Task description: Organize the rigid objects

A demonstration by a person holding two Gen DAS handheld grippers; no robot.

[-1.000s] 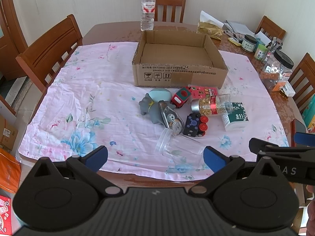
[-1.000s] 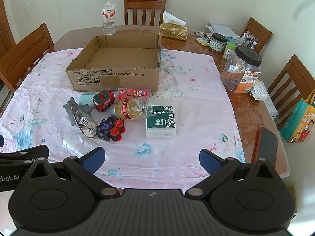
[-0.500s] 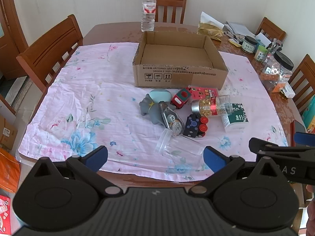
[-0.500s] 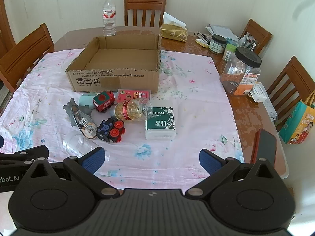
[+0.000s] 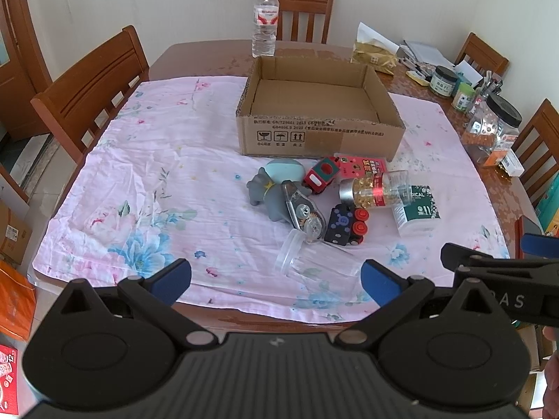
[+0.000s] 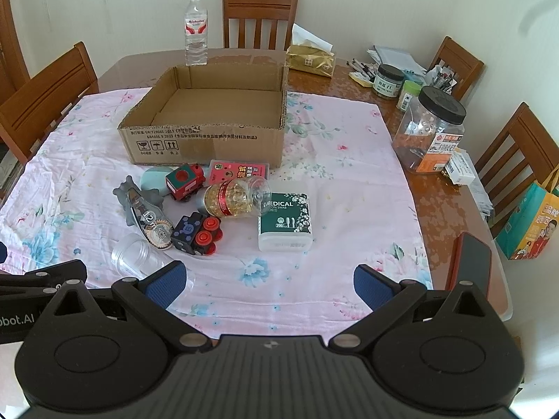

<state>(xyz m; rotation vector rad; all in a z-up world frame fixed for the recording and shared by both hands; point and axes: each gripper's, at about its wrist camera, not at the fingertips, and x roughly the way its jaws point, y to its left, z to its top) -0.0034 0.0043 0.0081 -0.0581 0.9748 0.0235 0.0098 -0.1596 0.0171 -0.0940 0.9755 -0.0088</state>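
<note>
Both the left gripper [image 5: 274, 277] and right gripper [image 6: 267, 281] hover released at the bottom of frame, grasping nothing. The toys [image 6: 197, 232], bottle [image 6: 236, 197] and what looks like a clear cup [image 5: 300, 253] lie mid-frame before the cardboard box [image 5: 319, 136]

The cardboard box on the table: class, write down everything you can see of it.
The cardboard box is brown corrugated card, wide, shallow and open-topped, with ragged cut edges. Nothing shows inside it. Its front wall carries black printed text, three handling symbols and a strip of brown tape. It sits upright on the pink flowered cloth, in front of the water bottle. The red toy train and the pink card pack lie against or close to its front wall.
</note>
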